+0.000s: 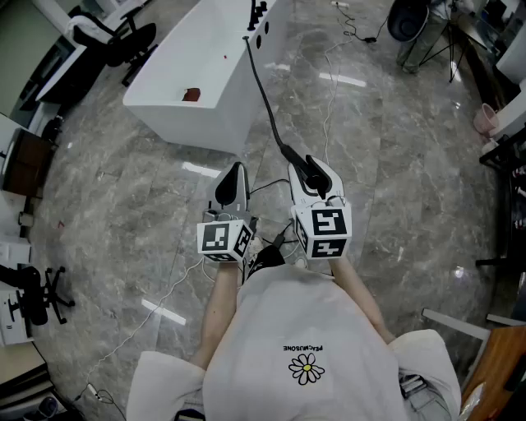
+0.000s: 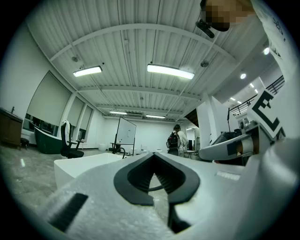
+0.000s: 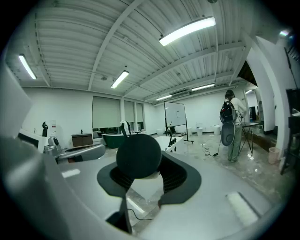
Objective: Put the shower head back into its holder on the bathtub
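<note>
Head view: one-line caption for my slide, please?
Right tool grips the black shower head, hose trailing to the white bathtub; left tool shut, empty.

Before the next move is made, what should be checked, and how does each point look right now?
1. Shower head gripped by the right tongs: ok, the pads close on it.
2. Left tongs free to help: ok, shut with nothing between them.
3. Hose untangled: ok, it runs in one line from the bathtub to the shower head.
4. Bathtub close enough: not ok, open floor lies between the person and it.
5. Holder found: cannot tell, the dark fittings on the bathtub's rim are too small to make out.
</note>
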A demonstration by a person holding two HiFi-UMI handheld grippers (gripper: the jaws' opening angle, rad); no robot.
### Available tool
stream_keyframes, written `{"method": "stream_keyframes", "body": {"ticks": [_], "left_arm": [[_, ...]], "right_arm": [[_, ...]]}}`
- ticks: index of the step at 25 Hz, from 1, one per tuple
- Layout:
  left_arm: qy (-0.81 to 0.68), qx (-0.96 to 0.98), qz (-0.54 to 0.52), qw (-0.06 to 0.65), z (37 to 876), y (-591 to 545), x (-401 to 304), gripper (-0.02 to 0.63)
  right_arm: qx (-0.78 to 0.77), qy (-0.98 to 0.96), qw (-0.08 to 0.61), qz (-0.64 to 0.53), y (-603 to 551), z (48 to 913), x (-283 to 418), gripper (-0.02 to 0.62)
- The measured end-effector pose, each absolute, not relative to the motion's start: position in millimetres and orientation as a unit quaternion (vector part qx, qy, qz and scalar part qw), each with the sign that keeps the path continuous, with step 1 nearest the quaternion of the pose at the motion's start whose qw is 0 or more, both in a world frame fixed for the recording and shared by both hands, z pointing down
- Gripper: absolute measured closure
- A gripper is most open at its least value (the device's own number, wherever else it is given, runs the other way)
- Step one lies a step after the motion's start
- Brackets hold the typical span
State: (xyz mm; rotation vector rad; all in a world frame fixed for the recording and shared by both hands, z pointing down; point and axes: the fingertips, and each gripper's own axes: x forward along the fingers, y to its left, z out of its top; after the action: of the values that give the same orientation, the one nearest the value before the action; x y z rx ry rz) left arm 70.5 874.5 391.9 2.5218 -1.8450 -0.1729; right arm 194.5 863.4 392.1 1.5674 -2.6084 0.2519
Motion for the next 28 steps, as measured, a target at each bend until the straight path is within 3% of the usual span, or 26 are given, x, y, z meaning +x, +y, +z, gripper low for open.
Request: {"method": "stream_keyframes", "body": {"ticks": [18, 28], "left_arm": [[-0.603, 0.796, -0.038, 0.017, 401.2, 877.0, 70.1, 0.607], [-0.611, 0.79, -0.006, 0.056, 437.2, 840.8, 57.7, 0.607]], "right_arm": [[0.504, -0.856, 0.033, 0.109, 856.1, 399.2, 201.9, 0.459], [0.514, -0.844, 0.06, 0.145, 806.1, 434.3, 199.1, 0.459]]}}
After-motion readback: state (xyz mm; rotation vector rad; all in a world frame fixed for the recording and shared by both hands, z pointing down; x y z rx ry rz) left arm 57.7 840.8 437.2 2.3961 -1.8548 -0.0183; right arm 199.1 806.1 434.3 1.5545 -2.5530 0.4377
